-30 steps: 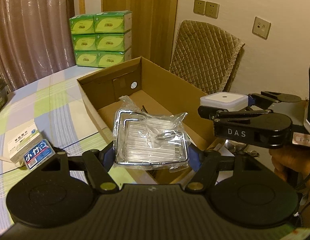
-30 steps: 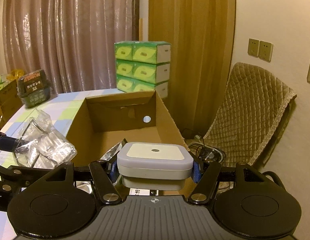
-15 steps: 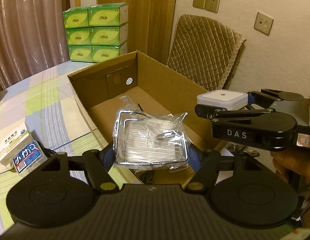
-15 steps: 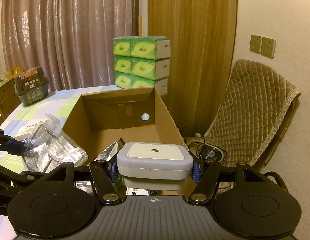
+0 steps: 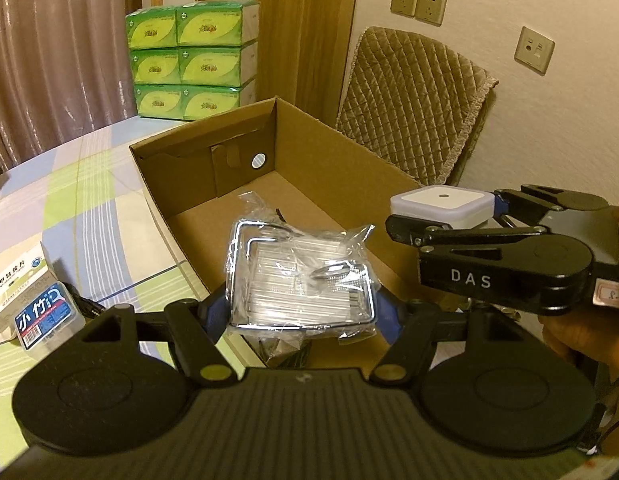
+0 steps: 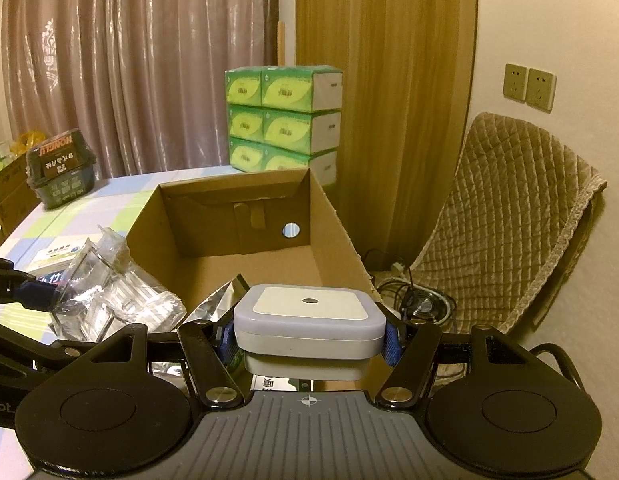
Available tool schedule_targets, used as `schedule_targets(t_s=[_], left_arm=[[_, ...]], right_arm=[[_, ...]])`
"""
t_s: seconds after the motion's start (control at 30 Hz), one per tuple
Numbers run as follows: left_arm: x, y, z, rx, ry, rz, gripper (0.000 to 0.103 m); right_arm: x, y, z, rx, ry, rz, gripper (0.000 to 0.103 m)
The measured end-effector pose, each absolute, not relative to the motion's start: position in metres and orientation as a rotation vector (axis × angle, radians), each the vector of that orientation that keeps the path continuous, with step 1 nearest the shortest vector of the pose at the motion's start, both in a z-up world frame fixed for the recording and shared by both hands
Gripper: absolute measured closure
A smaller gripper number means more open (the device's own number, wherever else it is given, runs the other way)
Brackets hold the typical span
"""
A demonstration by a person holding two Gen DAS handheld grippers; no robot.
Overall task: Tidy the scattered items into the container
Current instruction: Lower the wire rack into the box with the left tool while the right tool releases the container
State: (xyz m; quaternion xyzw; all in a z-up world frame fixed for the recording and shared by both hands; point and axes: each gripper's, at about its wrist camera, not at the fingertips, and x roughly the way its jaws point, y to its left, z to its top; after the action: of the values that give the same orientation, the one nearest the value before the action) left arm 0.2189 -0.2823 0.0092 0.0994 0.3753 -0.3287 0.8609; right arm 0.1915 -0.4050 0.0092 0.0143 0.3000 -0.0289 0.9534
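Holding a bagged wire rack point(image 5: 301, 280) over the near end of the open box point(image 5: 333, 184), the left gripper point(image 5: 301, 308) has its jaws closed on the rack's sides. Right gripper point(image 6: 309, 340): jaws clamped on a white square device point(image 6: 309, 320) above the box's near right corner. Desk point(image 5: 69, 200): two small cartons point(image 5: 29, 296) left of the box.

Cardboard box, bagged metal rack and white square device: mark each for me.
cardboard box point(image 5: 329, 168), left wrist view, inner right wall.
bagged metal rack point(image 5: 297, 284), left wrist view, ribbed centre.
white square device point(image 6: 309, 304), right wrist view, top face.
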Motion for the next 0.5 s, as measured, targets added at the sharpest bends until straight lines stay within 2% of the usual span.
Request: schedule_targets(t_s=[0.5], left_arm=[[0.2243, -0.2815, 0.0060, 0.197, 0.786, -0.691, 0.032]], right_arm=[[0.1957, -0.4087, 0.0069, 0.034, 0.611, -0.065, 0.041]])
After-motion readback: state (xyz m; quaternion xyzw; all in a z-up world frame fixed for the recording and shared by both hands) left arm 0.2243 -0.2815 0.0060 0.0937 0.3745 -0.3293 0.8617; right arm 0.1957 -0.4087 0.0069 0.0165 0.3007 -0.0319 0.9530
